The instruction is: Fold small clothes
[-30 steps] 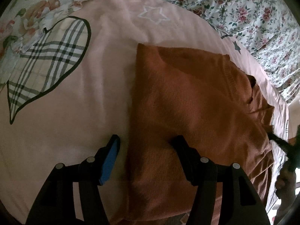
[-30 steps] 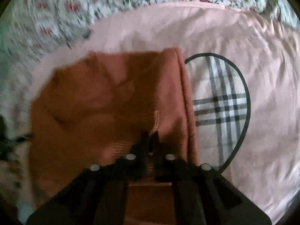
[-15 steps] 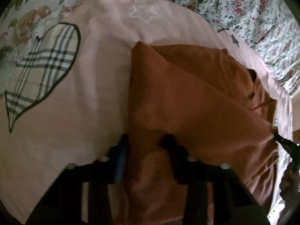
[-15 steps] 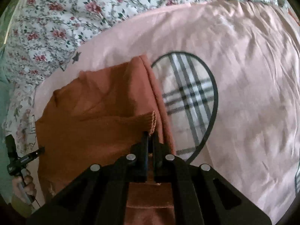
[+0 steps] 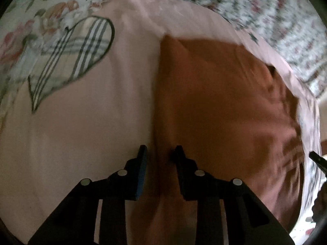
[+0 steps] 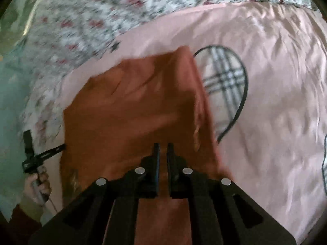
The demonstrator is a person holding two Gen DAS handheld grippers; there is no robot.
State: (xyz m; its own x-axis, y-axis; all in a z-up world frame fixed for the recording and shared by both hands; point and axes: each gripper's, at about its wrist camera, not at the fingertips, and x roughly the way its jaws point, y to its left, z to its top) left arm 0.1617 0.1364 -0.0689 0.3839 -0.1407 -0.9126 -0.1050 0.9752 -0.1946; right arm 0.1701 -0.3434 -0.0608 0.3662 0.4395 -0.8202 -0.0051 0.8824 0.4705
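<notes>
The rust-orange knitted garment (image 5: pixel 220 106) lies on the pink bed cover with a plaid heart patch (image 5: pixel 85 134), partly folded, one layer over another. The left tongs (image 5: pixel 159 151) pinch its near edge between narrowly spaced fingers. The right tongs (image 6: pixel 162 149) are almost pressed together, gripping a fold. I judge that more folds and a final smoothing remain.

Home bedroom: floral bedsheet (image 6: pixel 85 26), pink heart-patch blanket (image 6: pixel 276 102).
</notes>
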